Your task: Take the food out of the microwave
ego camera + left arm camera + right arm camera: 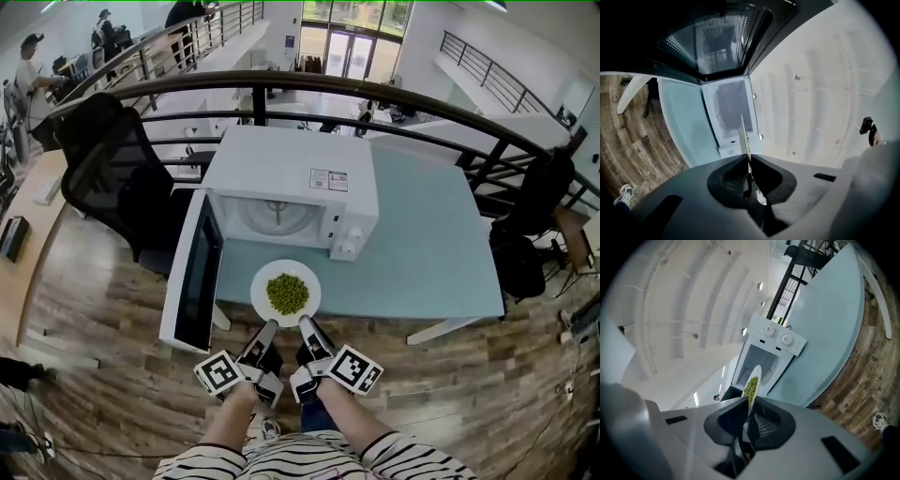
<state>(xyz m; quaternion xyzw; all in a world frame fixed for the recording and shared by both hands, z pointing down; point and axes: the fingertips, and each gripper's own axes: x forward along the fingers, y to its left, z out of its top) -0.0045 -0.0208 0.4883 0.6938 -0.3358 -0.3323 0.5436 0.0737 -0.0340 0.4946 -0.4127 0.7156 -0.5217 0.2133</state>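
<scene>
The microwave [291, 187] stands on the pale blue desk [441, 253] with its door [192, 277] swung fully open to its left. Its cavity is lit, and the glass turntable [277, 214] inside is bare. The two knobs [349, 242] sit on the panel at the right of the opening.

The food is out of the microwave. A white plate [261, 286] with a heap of green peas [288, 293] lies just in front of the opening, over the desk's near edge, beside the open door. Whether the plate's underside touches the desk cannot be told.

Both tongs grip the plate's rim on the side farthest from the microwave. The left tongs [270, 326] are pinched nearly closed on the rim. In the left gripper view the plate [744, 136] shows edge-on, running out of the left tongs [746, 161] toward the microwave [733, 108], with the dark mesh door [717, 42] above. The right tongs [305, 324] are likewise clamped narrow on the rim just beside the left ones. In the right gripper view the plate [756, 376] rises from the right tongs [749, 404], with the peas [750, 386] on its face and the microwave [773, 348] beyond.

Each pair of tongs carries a marker cube, one [217, 372] on the left and one [356, 368] on the right. Arms in striped sleeves [216, 464] hold them. A black office chair [103, 159] stands left of the microwave on the wooden floor [112, 375], and a dark railing [375, 98] curves behind it.
</scene>
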